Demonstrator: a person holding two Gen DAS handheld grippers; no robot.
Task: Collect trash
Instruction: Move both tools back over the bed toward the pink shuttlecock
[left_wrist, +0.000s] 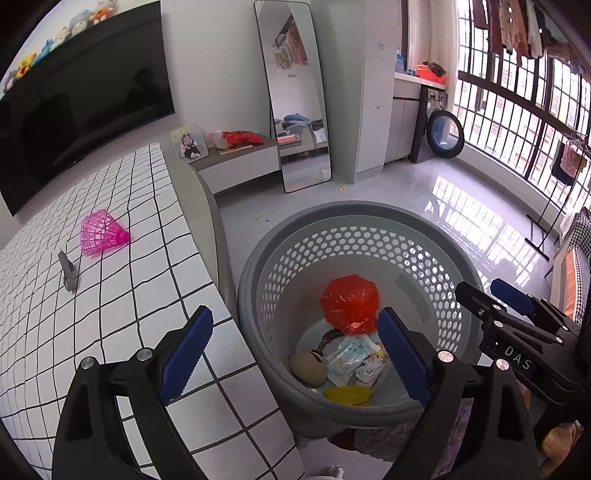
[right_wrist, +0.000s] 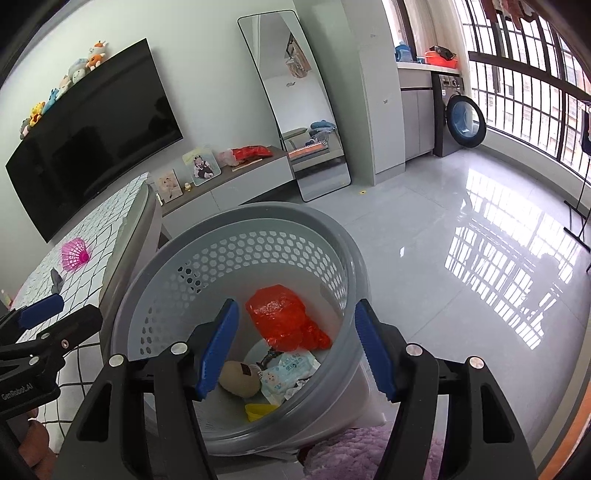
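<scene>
A grey perforated basket (left_wrist: 332, 210) (right_wrist: 258, 212) stands on the floor beside the tiled table (left_wrist: 147, 266). Inside it lie a red plastic bag (left_wrist: 351, 302) (right_wrist: 280, 317), a wipes packet (left_wrist: 347, 354) (right_wrist: 288, 373), a beige round item (left_wrist: 308, 367) (right_wrist: 238, 378) and a yellow scrap (left_wrist: 347, 395). My left gripper (left_wrist: 295, 350) hovers open above the basket's near rim, nothing between its pads. Over the basket mouth my right gripper (right_wrist: 295, 350) is open too, empty. On the table rest a pink shuttlecock (left_wrist: 103, 232) (right_wrist: 74, 253) and a small grey piece (left_wrist: 68, 275).
Each gripper shows at the edge of the other's view: the right gripper (left_wrist: 487, 295), the left gripper (right_wrist: 62, 317). A purple rug (right_wrist: 351, 450) lies under the basket. A television (left_wrist: 74, 110), a standing mirror (left_wrist: 295, 99), a low cabinet (left_wrist: 236, 162) and glossy floor (right_wrist: 443, 240) lie beyond.
</scene>
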